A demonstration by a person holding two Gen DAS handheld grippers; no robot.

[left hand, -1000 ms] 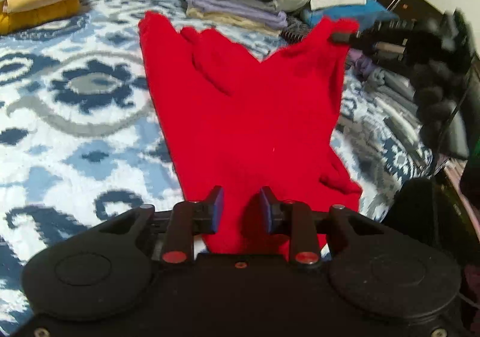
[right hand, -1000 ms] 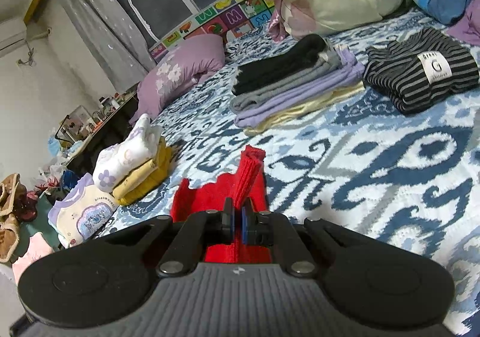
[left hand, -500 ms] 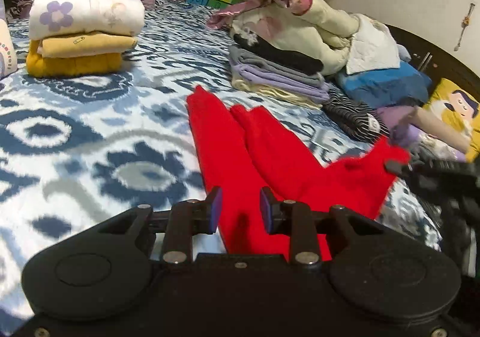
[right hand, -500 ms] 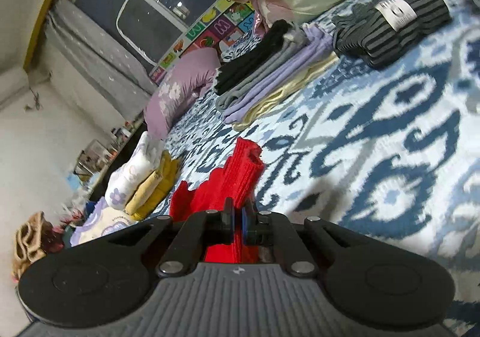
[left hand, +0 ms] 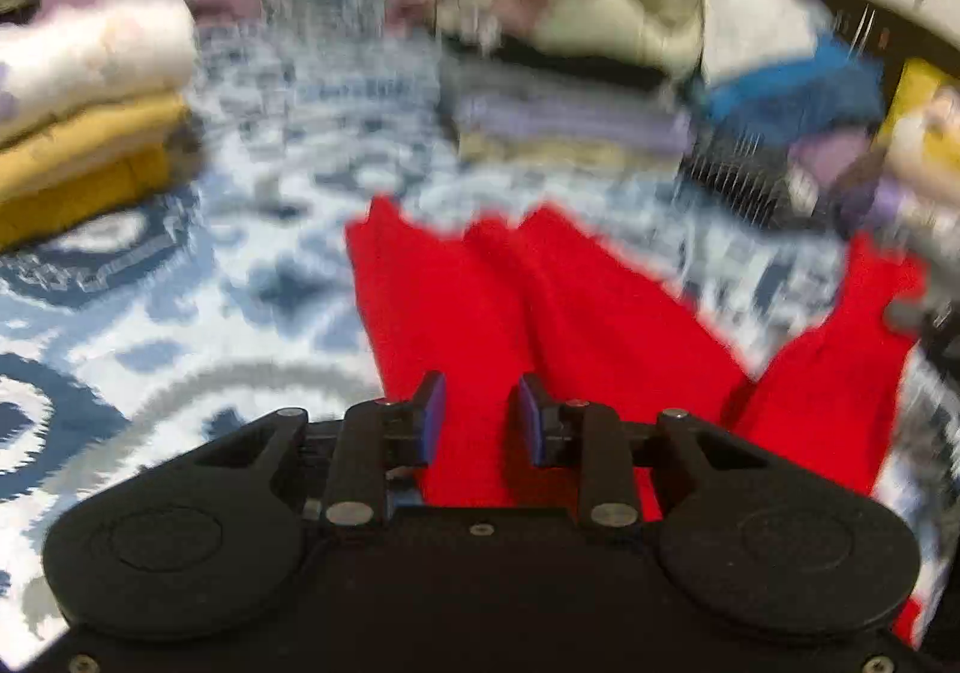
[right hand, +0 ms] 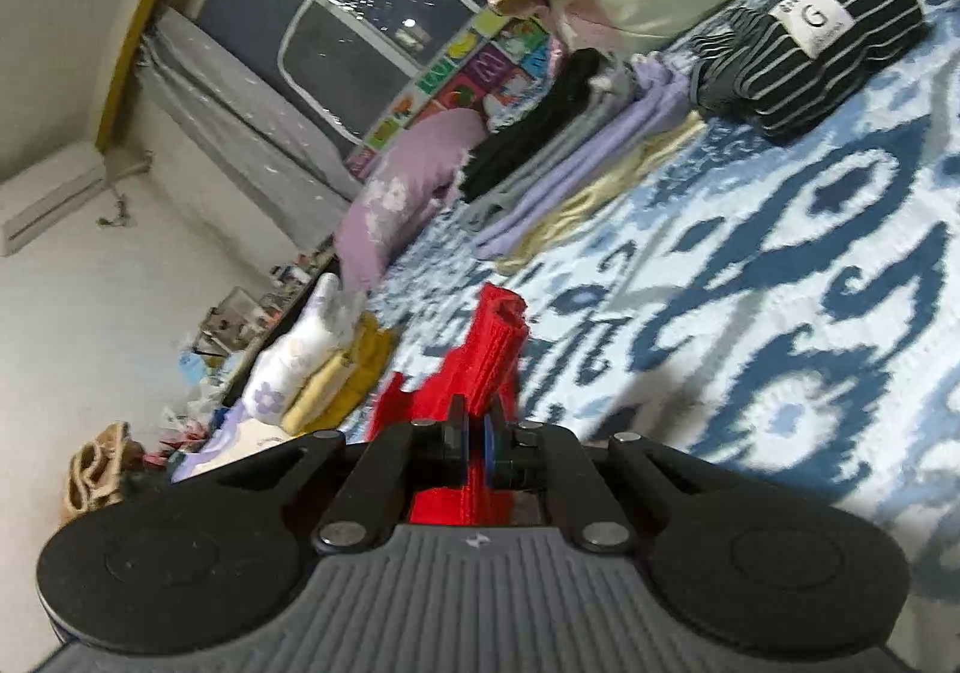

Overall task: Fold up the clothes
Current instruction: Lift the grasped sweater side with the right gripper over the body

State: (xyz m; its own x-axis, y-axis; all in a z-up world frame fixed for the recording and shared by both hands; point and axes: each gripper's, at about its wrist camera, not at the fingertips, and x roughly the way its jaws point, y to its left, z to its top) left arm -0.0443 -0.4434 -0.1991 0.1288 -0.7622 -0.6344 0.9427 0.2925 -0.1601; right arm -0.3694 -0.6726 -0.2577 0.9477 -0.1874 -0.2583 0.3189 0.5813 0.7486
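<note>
Red garment (left hand: 456, 313) pinched by right gripper (right hand: 474, 448), left gripper (left hand: 477, 415) narrowly apart, folded stacks (right hand: 576, 157) near.

The red knit garment (left hand: 456, 313) lies spread on the blue-and-white patterned bedspread (left hand: 180, 313), two long narrow parts stretching away side by side. A third part at the right rises off the bed, lifted at its ribbed end (right hand: 498, 337). The left view is blurred, so whether these are sleeves or legs is unclear.

Blue-patterned bed (right hand: 780, 265) — red garment (left hand: 456, 301), folded clothing stacks (right hand: 570, 157).
</note>
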